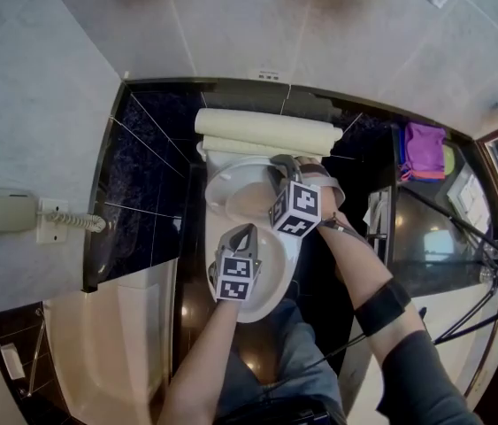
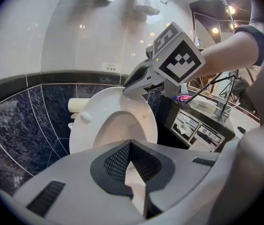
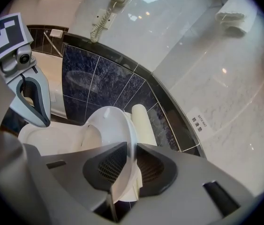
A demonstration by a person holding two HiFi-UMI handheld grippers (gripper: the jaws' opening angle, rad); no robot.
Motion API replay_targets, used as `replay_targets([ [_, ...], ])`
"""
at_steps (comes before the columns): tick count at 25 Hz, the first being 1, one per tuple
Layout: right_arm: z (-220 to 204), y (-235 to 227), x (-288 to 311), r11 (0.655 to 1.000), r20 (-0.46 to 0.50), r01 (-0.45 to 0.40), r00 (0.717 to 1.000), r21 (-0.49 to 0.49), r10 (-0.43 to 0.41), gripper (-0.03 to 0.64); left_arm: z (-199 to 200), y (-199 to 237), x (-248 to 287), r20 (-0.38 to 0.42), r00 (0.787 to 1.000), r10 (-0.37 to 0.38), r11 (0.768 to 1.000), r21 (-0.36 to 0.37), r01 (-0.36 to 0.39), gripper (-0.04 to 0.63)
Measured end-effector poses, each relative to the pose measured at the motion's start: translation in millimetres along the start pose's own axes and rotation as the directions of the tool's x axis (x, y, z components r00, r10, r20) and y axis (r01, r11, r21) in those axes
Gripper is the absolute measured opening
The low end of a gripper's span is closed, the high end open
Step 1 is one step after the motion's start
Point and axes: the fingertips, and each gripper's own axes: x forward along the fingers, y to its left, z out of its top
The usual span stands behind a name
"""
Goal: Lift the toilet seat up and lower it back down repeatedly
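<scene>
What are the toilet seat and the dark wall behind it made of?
Toilet seat: probably hard plastic, glossy white; thin, smooth moulded edge with soft highlights.
Dark wall: looks like polished stone or stone-look tile; blue-black veining, grout lines, mirror-like reflections.

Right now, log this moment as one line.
toilet seat: raised off bowl | right gripper: shut on its rim | left gripper: shut, empty, over bowl front

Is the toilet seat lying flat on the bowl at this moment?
No, the toilet seat stands raised, its rim between the right tool's jaws.
</scene>
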Motion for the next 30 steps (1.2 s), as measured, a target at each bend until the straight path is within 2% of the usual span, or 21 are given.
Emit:
replay_targets([
  [6, 8, 9, -15, 1.0, 0.008, 0.011, 1.0, -0.004, -0.011, 0.082, -9, -1, -8, -0.015, 1.0, -0.008, 1.0, -0.002, 0.008, -0.011],
  [14, 17, 46, -46, 0.999, -0.015, 0.048, 0.999, 0.011, -0.047, 0.081, -28, -4, -35, -0.021, 0.999, -0.039, 0.999, 0.018, 0.04, -0.011],
  [24, 28, 122, -96, 0.994, -0.016, 0.107, 0.994, 0.018, -0.107, 0.081, -52, -18, -58, -0.03, 0.996, -0.083, 0.995, 0.047, 0.084, -0.011],
  [30, 29, 170, -117, 0.992, -0.058, 0.128, 0.99, 0.019, -0.126, 0.083, -61, -21, -75, -0.014, 0.993, -0.118, 0.991, 0.055, 0.118, -0.011],
])
